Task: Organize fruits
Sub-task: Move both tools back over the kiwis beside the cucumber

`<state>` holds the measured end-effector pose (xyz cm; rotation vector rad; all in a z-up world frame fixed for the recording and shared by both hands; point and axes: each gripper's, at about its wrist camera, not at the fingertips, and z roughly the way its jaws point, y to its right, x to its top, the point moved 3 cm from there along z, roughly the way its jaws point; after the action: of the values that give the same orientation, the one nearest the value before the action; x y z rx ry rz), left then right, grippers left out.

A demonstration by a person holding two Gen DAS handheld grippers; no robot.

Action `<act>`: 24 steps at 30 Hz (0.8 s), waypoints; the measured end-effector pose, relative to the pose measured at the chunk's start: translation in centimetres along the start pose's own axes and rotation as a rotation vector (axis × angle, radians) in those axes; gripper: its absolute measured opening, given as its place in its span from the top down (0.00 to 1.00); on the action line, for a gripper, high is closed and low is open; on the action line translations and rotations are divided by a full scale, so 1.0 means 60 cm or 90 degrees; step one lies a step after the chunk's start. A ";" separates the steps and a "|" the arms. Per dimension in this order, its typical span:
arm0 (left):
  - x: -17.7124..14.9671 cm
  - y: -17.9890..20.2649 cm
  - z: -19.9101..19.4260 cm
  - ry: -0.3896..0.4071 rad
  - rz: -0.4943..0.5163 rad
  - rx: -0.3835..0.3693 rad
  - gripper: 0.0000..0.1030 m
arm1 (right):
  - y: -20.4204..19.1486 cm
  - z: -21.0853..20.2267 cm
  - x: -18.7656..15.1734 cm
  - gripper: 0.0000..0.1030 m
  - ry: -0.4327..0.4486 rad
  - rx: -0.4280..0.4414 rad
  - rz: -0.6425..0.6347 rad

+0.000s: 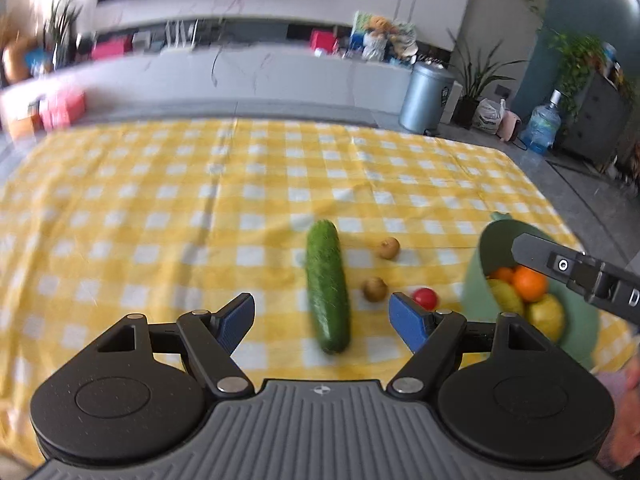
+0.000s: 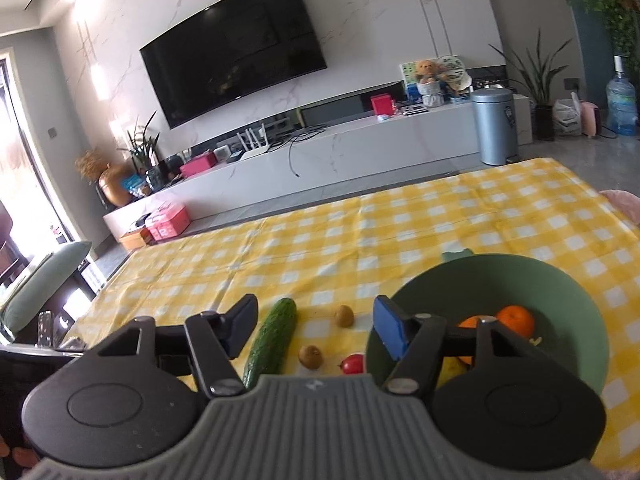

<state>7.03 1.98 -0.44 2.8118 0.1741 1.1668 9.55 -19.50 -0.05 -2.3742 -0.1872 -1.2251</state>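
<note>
Lying lengthwise between the spread fingers of the left gripper (image 1: pixel 322 320), the cucumber (image 1: pixel 326 286) is seen with its long axis running straight ahead, parallel to the fingers, its near end just short of the gap. Both grippers are held wide apart and nothing is gripped by either. From the right gripper (image 2: pixel 316 330) the cucumber is found ahead and toward the left finger, slanted away. The two kiwis (image 1: pixel 375 289) and the small tomato (image 1: pixel 425 298) are placed just beyond the left gripper's right finger, with the green bowl (image 1: pixel 474 280) of oranges and lemons farther to that side. The left gripper is judged the better aligned; a closing across the cucumber's width would be called for.
</note>
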 end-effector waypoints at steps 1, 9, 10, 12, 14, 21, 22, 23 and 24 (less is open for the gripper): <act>-0.003 -0.002 0.002 0.008 0.008 -0.004 0.13 | -0.002 0.005 -0.002 0.41 -0.005 0.001 -0.004; -0.032 -0.008 0.047 0.058 0.093 0.016 0.13 | -0.043 0.056 -0.039 0.50 -0.084 0.013 -0.097; -0.036 -0.009 0.055 0.054 0.102 0.017 0.13 | -0.047 0.062 -0.044 0.51 -0.091 0.014 -0.104; -0.043 -0.008 0.070 0.041 0.112 0.010 0.13 | -0.053 0.074 -0.052 0.54 -0.109 0.014 -0.121; -0.049 -0.007 0.083 0.026 0.115 0.001 0.13 | -0.058 0.087 -0.058 0.58 -0.126 0.013 -0.140; -0.070 0.011 0.103 -0.001 0.198 0.014 0.13 | -0.065 0.129 -0.066 0.59 -0.186 -0.023 -0.183; -0.071 0.011 0.103 0.001 0.204 0.015 0.13 | -0.064 0.137 -0.063 0.59 -0.191 -0.032 -0.191; -0.071 0.012 0.101 0.006 0.207 0.017 0.13 | -0.066 0.146 -0.061 0.59 -0.194 -0.042 -0.202; -0.070 0.010 0.100 0.015 0.209 0.023 0.13 | -0.069 0.156 -0.058 0.60 -0.201 -0.049 -0.213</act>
<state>8.40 0.53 -7.50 2.9367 -0.2793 1.2673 13.04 -11.25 -6.10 -2.6697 -0.6724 -0.9983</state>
